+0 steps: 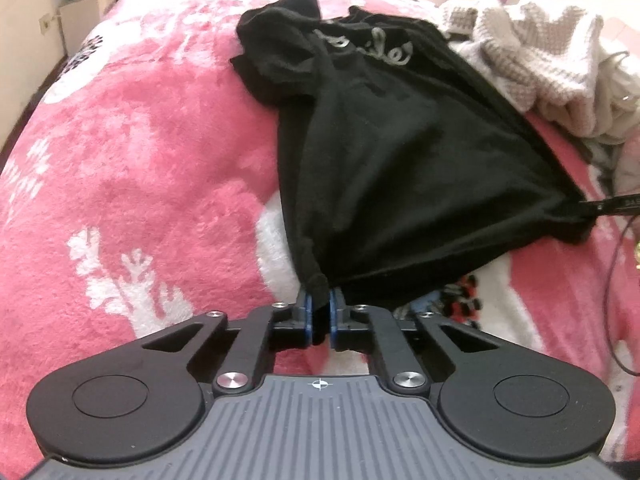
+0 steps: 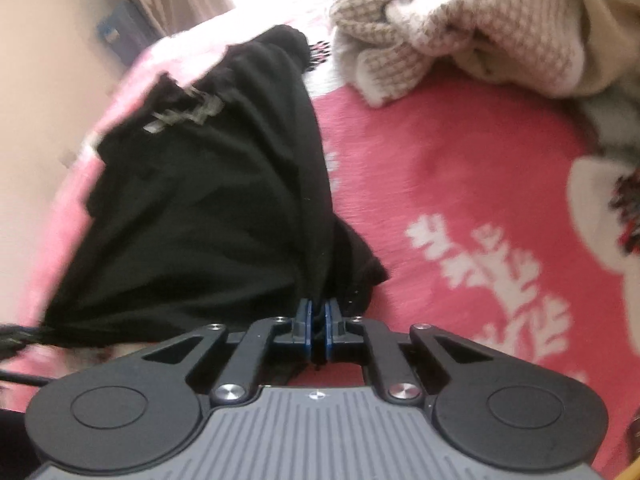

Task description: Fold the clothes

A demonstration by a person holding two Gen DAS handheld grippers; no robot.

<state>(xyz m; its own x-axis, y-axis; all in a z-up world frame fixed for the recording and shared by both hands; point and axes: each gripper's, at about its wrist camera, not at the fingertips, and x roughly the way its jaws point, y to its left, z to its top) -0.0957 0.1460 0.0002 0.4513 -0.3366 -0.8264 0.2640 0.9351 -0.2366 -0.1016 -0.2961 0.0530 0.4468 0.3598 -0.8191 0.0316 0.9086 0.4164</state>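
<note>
A black T-shirt (image 1: pixel 400 152) with grey lettering lies stretched over a pink blanket (image 1: pixel 140 160). My left gripper (image 1: pixel 320 300) is shut on the shirt's near left hem corner, the cloth pinched between its blue pads. The right gripper's black tip (image 1: pixel 608 206) shows at the shirt's far right corner in the left wrist view. In the right wrist view the same black T-shirt (image 2: pixel 208 208) fans out to the left, and my right gripper (image 2: pixel 318 312) is shut on its bunched corner. The hem hangs taut between the two grippers.
A heap of beige and white knitted clothes (image 1: pixel 540 48) lies behind the shirt on the right, seen too as knitted clothes (image 2: pixel 480 20). The pink blanket (image 2: pixel 460 168) has white snowflake patterns. A wall and furniture (image 1: pixel 80 4) stand past the bed's left edge.
</note>
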